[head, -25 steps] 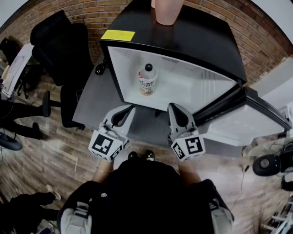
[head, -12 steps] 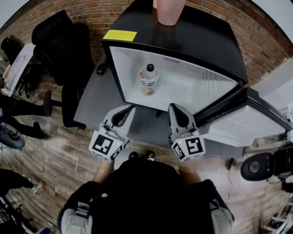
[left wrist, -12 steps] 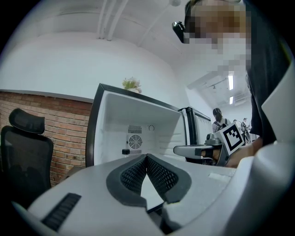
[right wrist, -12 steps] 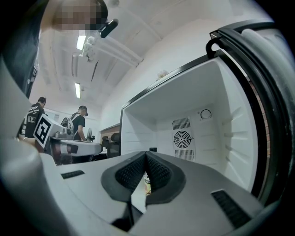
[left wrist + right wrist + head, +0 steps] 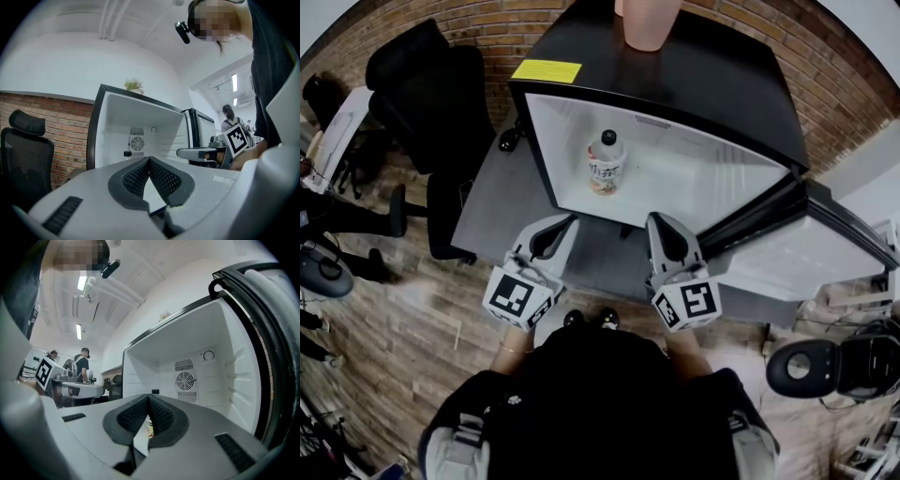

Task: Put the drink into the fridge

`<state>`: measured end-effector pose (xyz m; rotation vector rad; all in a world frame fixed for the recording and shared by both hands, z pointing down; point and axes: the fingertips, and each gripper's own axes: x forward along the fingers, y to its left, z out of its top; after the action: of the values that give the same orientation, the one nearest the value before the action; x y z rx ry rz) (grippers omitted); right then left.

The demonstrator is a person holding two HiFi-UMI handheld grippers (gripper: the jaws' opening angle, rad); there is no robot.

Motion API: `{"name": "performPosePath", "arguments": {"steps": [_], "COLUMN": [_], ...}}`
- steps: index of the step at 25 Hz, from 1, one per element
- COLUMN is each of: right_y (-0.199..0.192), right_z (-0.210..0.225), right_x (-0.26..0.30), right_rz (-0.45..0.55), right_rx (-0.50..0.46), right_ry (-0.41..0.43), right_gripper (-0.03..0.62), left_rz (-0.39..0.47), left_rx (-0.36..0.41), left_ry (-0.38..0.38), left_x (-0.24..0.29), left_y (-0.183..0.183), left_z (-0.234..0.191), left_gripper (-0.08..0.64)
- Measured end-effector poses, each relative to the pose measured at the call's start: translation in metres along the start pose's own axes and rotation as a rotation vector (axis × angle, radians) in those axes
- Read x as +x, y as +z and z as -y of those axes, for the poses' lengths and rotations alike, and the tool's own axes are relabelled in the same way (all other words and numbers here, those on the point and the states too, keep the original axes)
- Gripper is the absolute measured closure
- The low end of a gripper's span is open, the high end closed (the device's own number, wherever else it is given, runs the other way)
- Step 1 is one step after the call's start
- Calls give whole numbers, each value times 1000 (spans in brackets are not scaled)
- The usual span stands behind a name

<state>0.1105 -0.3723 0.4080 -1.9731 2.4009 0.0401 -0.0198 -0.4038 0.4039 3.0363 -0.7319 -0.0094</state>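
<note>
The drink, a small bottle (image 5: 605,161) with a black cap and printed label, stands upright inside the open black fridge (image 5: 712,84) on its white floor, left of middle. Both grippers hover level in front of the fridge opening, a short way from the bottle and empty. My left gripper (image 5: 557,225) has its pads meeting at the tips (image 5: 149,159), so it is shut. My right gripper (image 5: 662,225) is shut too (image 5: 148,396). In the right gripper view a strip of the bottle's label (image 5: 149,426) shows behind the pads.
The fridge door (image 5: 806,253) hangs open to the right. A pink vessel (image 5: 649,23) stands on the fridge top. A black office chair (image 5: 422,84) is at the left by the brick wall. A round black chair base (image 5: 802,366) sits lower right. People stand further off.
Grippers and bottle have stayed where they were. The round black chair base at the lower right has shifted left, and people at the left edge have moved.
</note>
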Motion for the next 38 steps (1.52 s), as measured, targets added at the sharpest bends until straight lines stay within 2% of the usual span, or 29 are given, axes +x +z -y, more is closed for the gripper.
{"name": "performPosePath", "arguments": {"steps": [16, 25, 29, 31, 35, 38], "right_y": [-1, 0, -2, -2, -3, -3], "right_z": [0, 0, 1, 2, -1, -3], "right_x": [-2, -2, -3, -2, -1, 0], "right_rz": [-2, 5, 3, 0, -13, -20], "right_rx": [5, 16, 34, 29, 0, -11], "right_ry": [-1, -2, -1, -4, 1, 11], "right_gripper": [594, 594, 594, 594, 594, 594], "left_rz": [-24, 18, -17, -30, -4, -28], "left_rx": [-12, 8, -9, -15, 2, -8], "left_ry": [8, -2, 4, 6, -1, 2], "left_x": [-2, 0, -2, -2, -1, -1], "left_y": [-4, 3, -3, -5, 0, -5], "left_z": [1, 1, 2, 1, 1, 1], "left_gripper": [563, 562, 563, 562, 563, 562]}}
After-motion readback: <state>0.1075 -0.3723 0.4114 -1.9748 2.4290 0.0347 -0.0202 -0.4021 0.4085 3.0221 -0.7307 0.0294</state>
